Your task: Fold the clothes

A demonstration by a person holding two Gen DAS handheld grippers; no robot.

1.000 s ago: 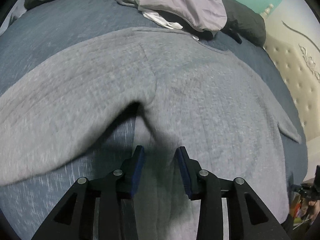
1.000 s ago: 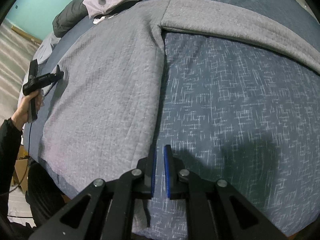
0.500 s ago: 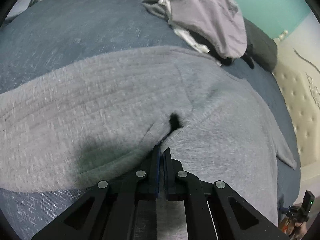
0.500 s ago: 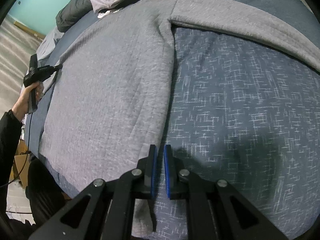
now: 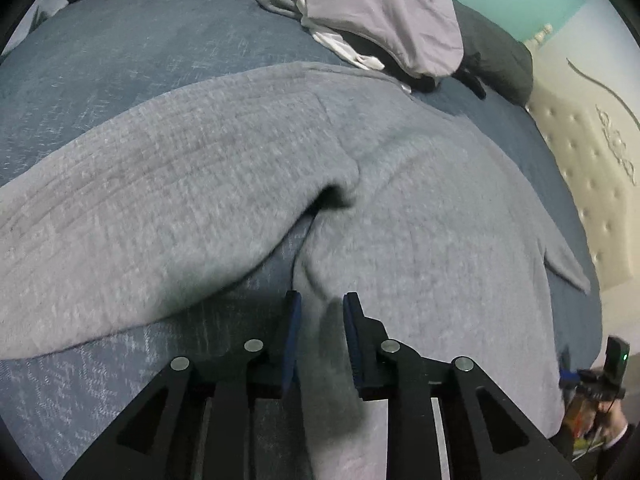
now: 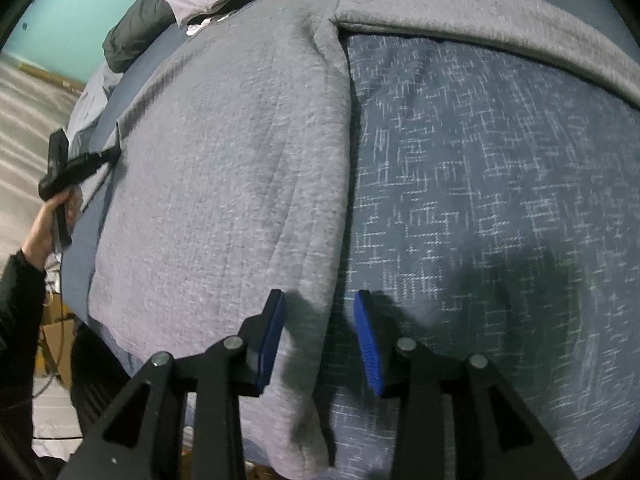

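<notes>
A grey long-sleeved sweatshirt lies flat on the blue bedspread (image 6: 480,200). In the left wrist view its sleeve (image 5: 140,220) runs left and its body (image 5: 440,240) spreads right, meeting at a dark armpit fold. My left gripper (image 5: 322,300) hovers just below that fold, jaws opening. The body's edge lies between them and the pads do not press it. In the right wrist view the body (image 6: 220,180) fills the left and the other sleeve (image 6: 480,28) crosses the top. My right gripper (image 6: 320,296) straddles the body's side edge, jaws opening, pads clear of the cloth.
A pile of clothes sits at the bed's far end: a pale lilac garment (image 5: 400,12) over white and dark pieces (image 5: 496,64). A tufted headboard (image 5: 592,160) stands to the right. A hand holds the left gripper (image 6: 72,168) at the sweatshirt's far edge. The floor (image 6: 24,100) shows beyond the bed.
The left jaws closed on the fabric near the armpit, then parted again and drew back a little. The right jaws, shut at the side edge before, have spread apart.
</notes>
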